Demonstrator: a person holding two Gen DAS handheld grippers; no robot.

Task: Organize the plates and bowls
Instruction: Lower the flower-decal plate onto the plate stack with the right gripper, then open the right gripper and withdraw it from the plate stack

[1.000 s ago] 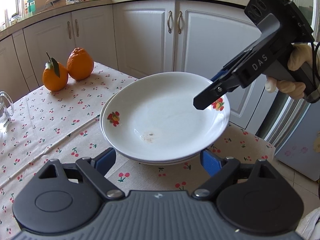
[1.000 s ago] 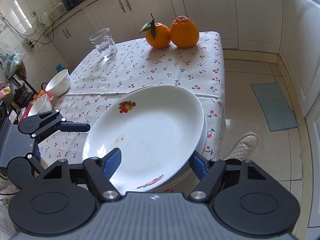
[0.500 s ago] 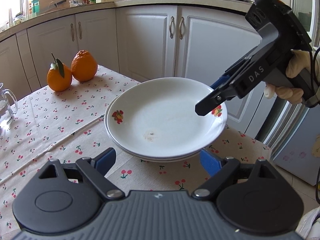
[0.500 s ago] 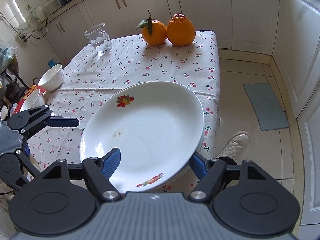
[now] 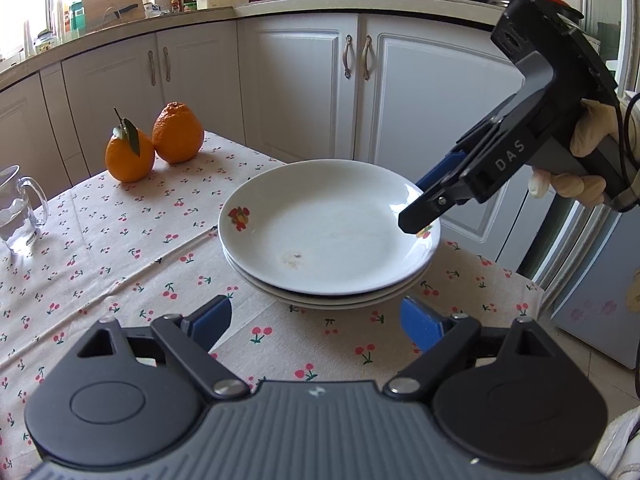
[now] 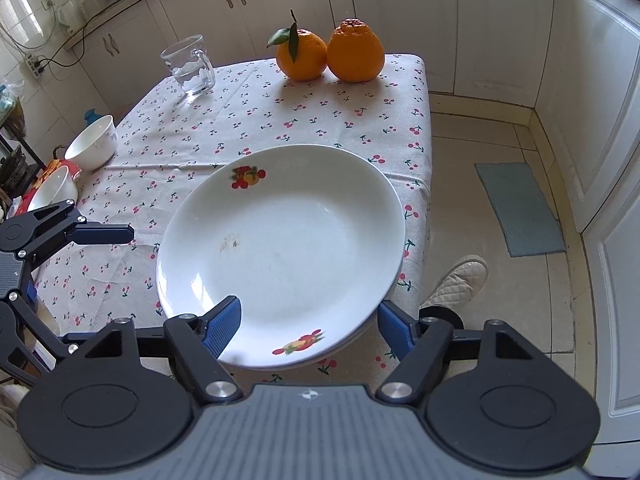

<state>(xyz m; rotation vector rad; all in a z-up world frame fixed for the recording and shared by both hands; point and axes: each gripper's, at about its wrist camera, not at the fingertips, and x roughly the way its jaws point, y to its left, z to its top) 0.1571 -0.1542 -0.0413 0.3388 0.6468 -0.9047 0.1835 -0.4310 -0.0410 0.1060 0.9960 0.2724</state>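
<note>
Two or three white plates (image 5: 328,236) with small fruit prints are stacked near the table's corner, and the top plate (image 6: 280,248) lies level on the others. My right gripper (image 6: 308,328) straddles its near rim, one finger over the plate and the other outside the rim. Its jaws are opening and the pads do not press on the plate. From the left wrist view, the right gripper (image 5: 420,210) sits at the stack's right rim. My left gripper (image 5: 316,320) stands open just short of the stack, with nothing between its fingers (image 6: 104,235).
Two oranges (image 6: 330,56) and a glass mug (image 6: 190,66) stand at the table's far end. Two white bowls (image 6: 94,142) sit by the left edge. The tablecloth edge (image 6: 420,184) drops to tiled floor with a shoe (image 6: 456,284) and a mat (image 6: 518,208). Cabinets surround.
The top plate has settled flat onto the stack. My right jaws stand a little wider apart. The left gripper stays open in about the same place.
</note>
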